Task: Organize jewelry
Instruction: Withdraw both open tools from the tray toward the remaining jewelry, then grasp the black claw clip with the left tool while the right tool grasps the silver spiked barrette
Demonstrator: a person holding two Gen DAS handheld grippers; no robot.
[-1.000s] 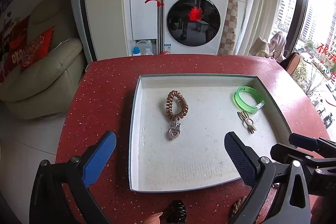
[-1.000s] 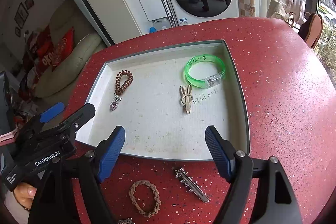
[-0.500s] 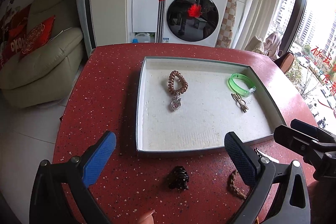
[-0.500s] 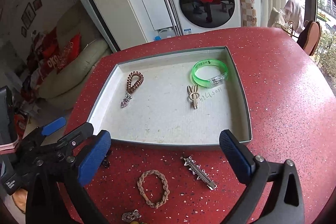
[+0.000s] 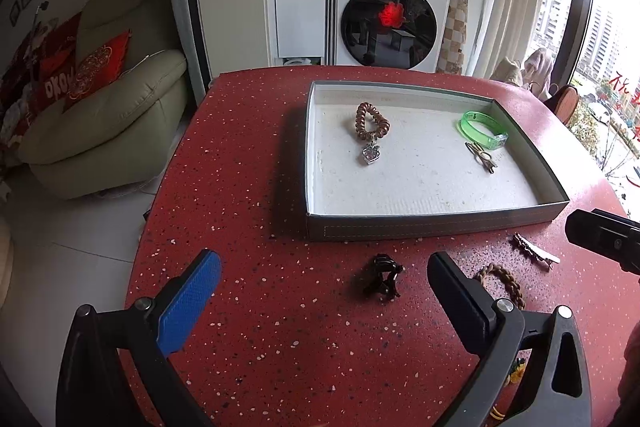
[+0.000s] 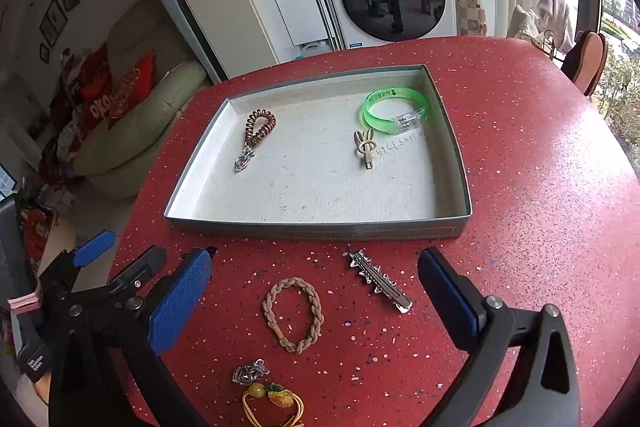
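The loose pieces lie on the red table (image 6: 540, 187) just outside the near wall of the tray (image 6: 320, 229): a braided hair tie (image 6: 293, 313) and a spiked metal clip (image 6: 378, 281) side by side, a small black claw clip (image 5: 382, 277) further toward the tray's left corner, and, farthest from the tray, a heart charm (image 6: 250, 373) beside a yellow tie with a fruit bead (image 6: 272, 401). Inside the tray already sit a brown coil tie with a heart pendant (image 6: 258, 133), a green bangle (image 6: 394, 111) near the far right corner and a rabbit-shaped clip (image 6: 365, 147) just on the near side of it. The right gripper (image 6: 314, 301) hangs over the strip of table in front of the tray, jaws spread wide and empty; the braided tie and the spiked clip both lie between its fingers, the tie closer to the middle. The spiked clip's long axis runs diagonally, from the tray wall toward the right finger, so I judge a grasp on it would want a twist of the wrist, while the round tie would not. The left gripper (image 5: 324, 293) is likewise wide open and holds nothing; the black claw clip lies between its fingers, nearer the right one, making this the nearer hand for that piece.
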